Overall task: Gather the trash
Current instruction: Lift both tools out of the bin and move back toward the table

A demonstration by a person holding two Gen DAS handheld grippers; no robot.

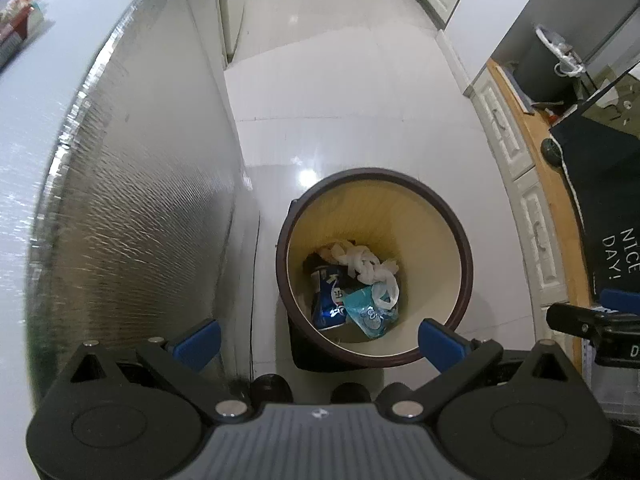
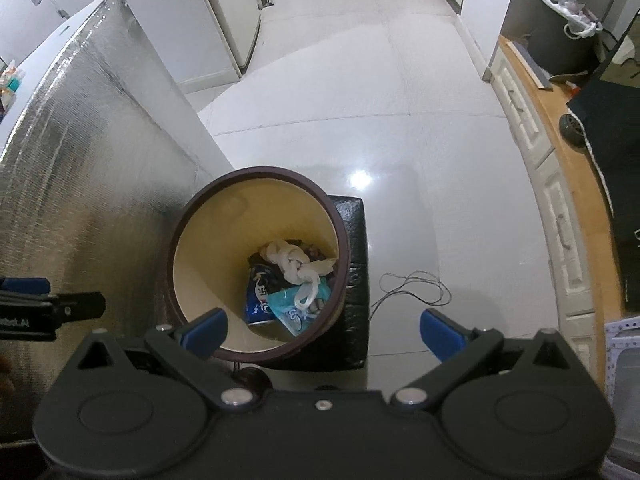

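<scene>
Both grippers hang wide open and empty above a round bin holding trash.

A foil-clad cabinet point(image 1: 132, 200) fills the 9 o'clock side, and the pale tiled floor point(image 1: 340, 92) runs toward 12. The bin point(image 1: 460, 240), dark-rimmed and cream inside, sits at centre on a black block point(image 2: 356, 280). The left gripper point(image 1: 320, 340) and the right gripper point(image 2: 324, 332) hold nothing. Inside lie a blue can point(image 1: 328, 296), a teal wrapper point(image 1: 370, 316) and a knotted white bag point(image 1: 372, 266).

at the upper left frame edge, blurred items point(image 1: 18, 20) cannot be identified; the bin's point(image 1: 460, 232) lower trash lies hidden under wrappers point(image 1: 372, 312).
</scene>
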